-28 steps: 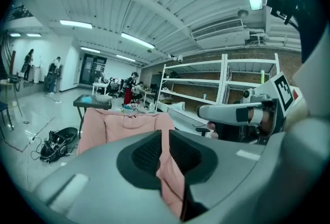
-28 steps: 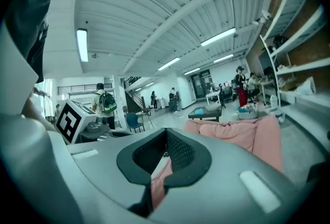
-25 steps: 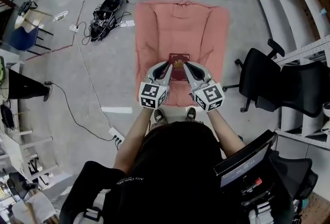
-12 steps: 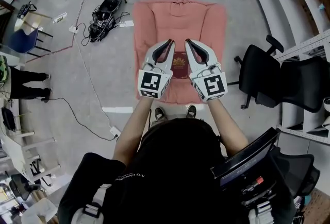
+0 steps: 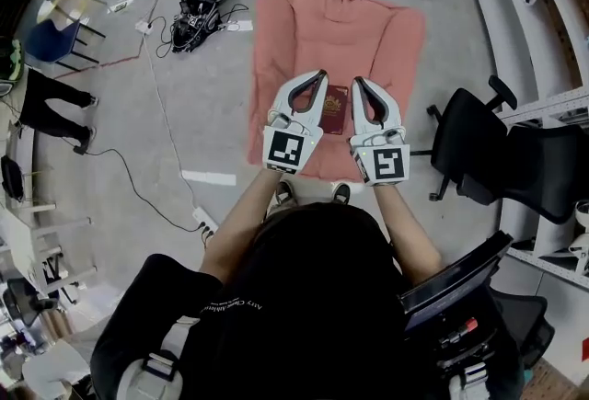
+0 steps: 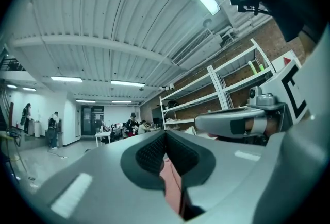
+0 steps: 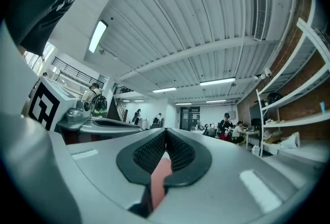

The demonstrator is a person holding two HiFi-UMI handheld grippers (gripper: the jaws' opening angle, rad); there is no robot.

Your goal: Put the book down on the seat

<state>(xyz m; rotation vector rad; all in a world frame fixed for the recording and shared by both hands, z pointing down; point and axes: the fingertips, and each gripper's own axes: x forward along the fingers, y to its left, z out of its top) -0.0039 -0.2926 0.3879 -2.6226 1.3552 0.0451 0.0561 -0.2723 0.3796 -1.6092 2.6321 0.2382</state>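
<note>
Raised since a second earlier, the left tongs and right tongs flanked the book in the head view; it lay flat on the seat. Left gripper view: tongs had just closed, empty. Right gripper view: tongs shut, empty, the book apparently delivered.

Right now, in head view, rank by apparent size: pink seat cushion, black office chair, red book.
1. pink seat cushion, largest
2. black office chair, clearly smaller
3. red book, smallest by far, even though it is partly covered
</note>
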